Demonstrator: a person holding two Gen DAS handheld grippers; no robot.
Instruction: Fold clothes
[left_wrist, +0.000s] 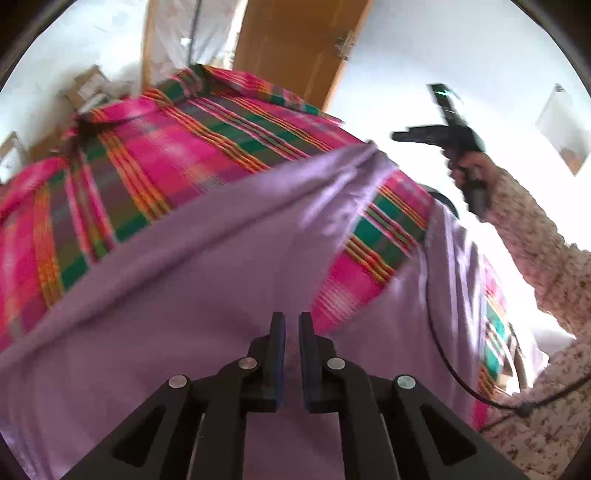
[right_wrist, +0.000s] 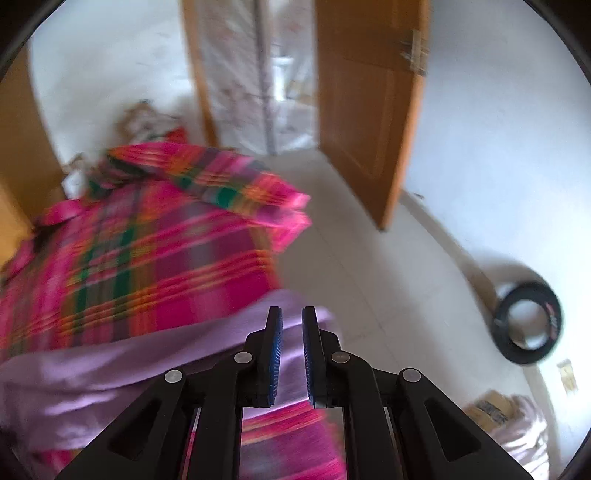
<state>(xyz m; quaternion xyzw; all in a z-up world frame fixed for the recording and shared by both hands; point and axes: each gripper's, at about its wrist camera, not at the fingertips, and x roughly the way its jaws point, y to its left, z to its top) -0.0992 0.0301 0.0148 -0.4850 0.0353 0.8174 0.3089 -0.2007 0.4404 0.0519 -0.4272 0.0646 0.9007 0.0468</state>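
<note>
A lilac garment (left_wrist: 207, 266) lies spread and creased across a bed with a pink, green and orange plaid cover (left_wrist: 155, 155). My left gripper (left_wrist: 291, 325) hovers low over the lilac cloth, its fingers a narrow gap apart with nothing between them. In the left wrist view, a hand holds my right gripper (left_wrist: 400, 136) raised in the air past the bed's right side, clear of the cloth. The right wrist view is blurred: my right gripper (right_wrist: 291, 321) stands slightly open and empty above the lilac garment's (right_wrist: 110, 373) edge and the plaid cover (right_wrist: 147, 251).
A person's patterned sleeve (left_wrist: 535, 240) and a black cable (left_wrist: 436, 325) are at the right of the bed. A wooden door (right_wrist: 365, 110) stands open onto pale floor tiles (right_wrist: 388, 277). A black ring (right_wrist: 528, 325) leans by the wall, with a cardboard box (right_wrist: 491, 410) nearby.
</note>
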